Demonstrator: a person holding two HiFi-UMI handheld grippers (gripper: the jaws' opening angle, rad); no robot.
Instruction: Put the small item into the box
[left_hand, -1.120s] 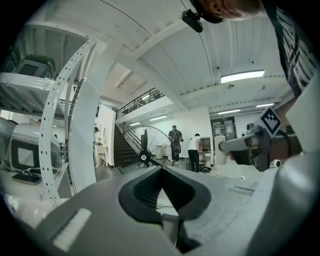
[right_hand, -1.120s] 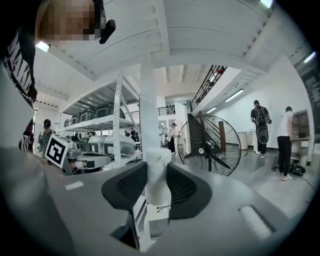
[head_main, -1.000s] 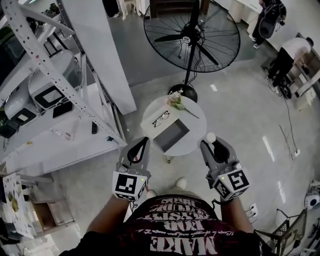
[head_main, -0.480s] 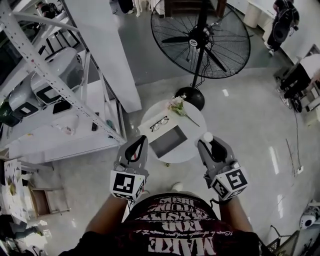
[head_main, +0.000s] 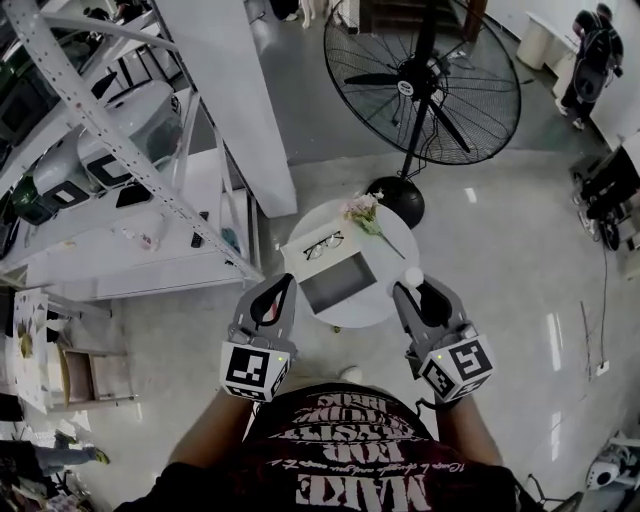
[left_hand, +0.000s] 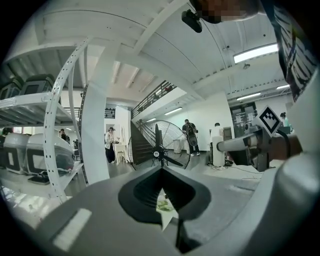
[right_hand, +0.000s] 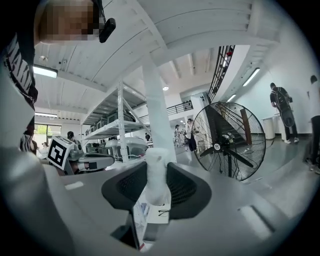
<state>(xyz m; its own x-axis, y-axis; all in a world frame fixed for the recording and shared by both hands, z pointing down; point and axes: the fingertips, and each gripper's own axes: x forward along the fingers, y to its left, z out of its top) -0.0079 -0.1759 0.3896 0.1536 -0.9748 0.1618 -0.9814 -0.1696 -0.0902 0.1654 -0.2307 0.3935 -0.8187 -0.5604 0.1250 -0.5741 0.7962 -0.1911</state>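
Currently R gripper (head_main: 418, 290) has its jaws clamped on the small white item (head_main: 413, 276), rounded end sticking out past the tips. It's held over the round table's (head_main: 385, 265) right edge, just right of the open box (head_main: 338, 285), not in it. L gripper (head_main: 283, 283): jaws closed tip to tip, nothing btwn, by table's left edge. Glasses (head_main: 323, 245) lie along box's far side; flower (head_main: 363, 212) at table's far edge.
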